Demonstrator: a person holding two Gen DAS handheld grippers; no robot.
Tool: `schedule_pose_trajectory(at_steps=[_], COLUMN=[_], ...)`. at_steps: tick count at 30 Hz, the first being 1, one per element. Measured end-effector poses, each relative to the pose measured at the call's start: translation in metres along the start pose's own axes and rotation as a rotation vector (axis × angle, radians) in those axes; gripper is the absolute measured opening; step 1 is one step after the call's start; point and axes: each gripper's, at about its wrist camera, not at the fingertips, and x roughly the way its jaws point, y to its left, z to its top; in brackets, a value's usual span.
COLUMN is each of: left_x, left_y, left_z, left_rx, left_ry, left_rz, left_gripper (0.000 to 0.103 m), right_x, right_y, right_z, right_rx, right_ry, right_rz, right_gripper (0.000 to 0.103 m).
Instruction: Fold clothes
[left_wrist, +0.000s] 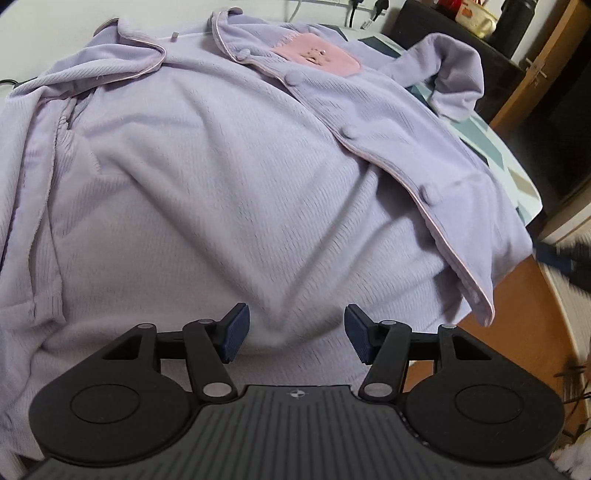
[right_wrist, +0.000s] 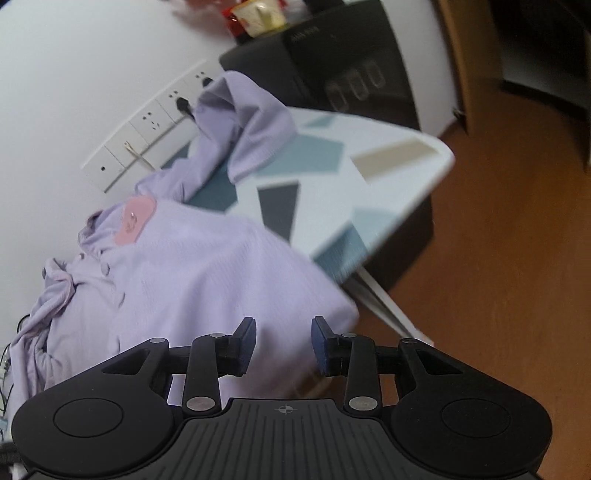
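Observation:
A lilac fleece pyjama top (left_wrist: 229, 177) with a pink chest pocket (left_wrist: 319, 57) and fabric buttons lies spread on a table, one front panel open and one sleeve (left_wrist: 450, 70) bent up at the far right. My left gripper (left_wrist: 296, 334) is open and empty just above the top's lower hem. In the right wrist view the same top (right_wrist: 207, 266) drapes over the table's near edge, its sleeve (right_wrist: 243, 122) lying on the tabletop. My right gripper (right_wrist: 283, 345) is open and empty, hovering over the hem near the table edge.
The table (right_wrist: 388, 173) has a white top with teal, grey and beige shapes. A white wall with a row of sockets (right_wrist: 147, 129) stands behind it. A black appliance (right_wrist: 332, 62) sits at the far end. Wooden floor (right_wrist: 498, 258) lies to the right.

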Motion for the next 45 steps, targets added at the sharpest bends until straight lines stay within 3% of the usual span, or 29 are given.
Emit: schedule_pose_trajectory(at_steps=[4, 10, 13, 15, 19, 23, 25, 29, 31, 32, 33, 34, 35, 38, 41, 43, 45], left_x=[-0.019, -0.057, -0.078, -0.093, -0.098, -0.099, -0.106, -0.105, -0.095, -0.089, -0.084, -0.082, -0.081, -0.098, -0.118, -0.128, -0.136], left_y=[0.023, 0.103, 0.125, 0.126, 0.118, 0.142, 0.155, 0.17, 0.172, 0.175, 0.178, 0.182, 0.185, 0.188, 0.182, 0.177, 0.169], left_z=[-0.001, -0.033, -0.063, -0.084, -0.114, -0.13, -0.132, -0.125, -0.118, -0.115, -0.111, -0.108, -0.106, -0.107, -0.108, -0.107, -0.108], left_rx=[0.079, -0.064, -0.089, -0.033, 0.116, 0.012, -0.041, -0.055, -0.038, -0.045, -0.055, -0.082, -0.112, -0.142, -0.138, -0.156, -0.144], left_ry=[-0.057, -0.052, -0.054, -0.067, -0.047, -0.033, -0.081, -0.122, -0.12, -0.114, -0.107, -0.094, -0.08, -0.117, -0.166, -0.192, -0.213], left_rz=[0.031, 0.084, 0.044, -0.009, 0.064, 0.081, 0.149, 0.226, 0.247, 0.254, 0.261, 0.248, 0.231, 0.21, 0.242, 0.251, 0.253], left_gripper=[0.062, 0.062, 0.063, 0.073, 0.074, 0.074, 0.074, 0.074, 0.074, 0.063, 0.032, 0.019, 0.012, 0.007, 0.007, 0.006, 0.005], right_x=[-0.013, 0.004, 0.019, 0.029, 0.044, 0.054, 0.055, 0.053, 0.053, 0.053, 0.053, 0.052, 0.052, 0.05, 0.053, 0.056, 0.061], right_y=[0.01, 0.046, 0.065, 0.076, 0.101, 0.111, 0.117, 0.124, 0.124, 0.125, 0.125, 0.125, 0.124, 0.118, 0.108, 0.101, 0.096], right_z=[-0.037, -0.11, -0.142, -0.157, -0.169, -0.172, -0.172, -0.171, -0.17, -0.169, -0.169, -0.168, -0.168, -0.17, -0.173, -0.175, -0.176], right_rx=[0.017, 0.159, 0.244, 0.288, 0.253, 0.327, 0.336, 0.312, 0.312, 0.312, 0.311, 0.316, 0.321, 0.345, 0.387, 0.436, 0.485], right_ry=[0.017, 0.123, 0.168, 0.185, 0.172, 0.173, 0.159, 0.149, 0.146, 0.142, 0.136, 0.132, 0.129, 0.129, 0.124, 0.12, 0.116], right_rz=[0.0, 0.094, 0.133, 0.16, 0.142, 0.152, 0.149, 0.136, 0.132, 0.127, 0.119, 0.109, 0.1, 0.11, 0.094, 0.067, 0.067], right_gripper=[0.032, 0.032, 0.035, 0.034, 0.034, 0.034, 0.034, 0.033, 0.026, 0.022, 0.02, 0.016, 0.013, 0.017, 0.035, 0.042, 0.042])
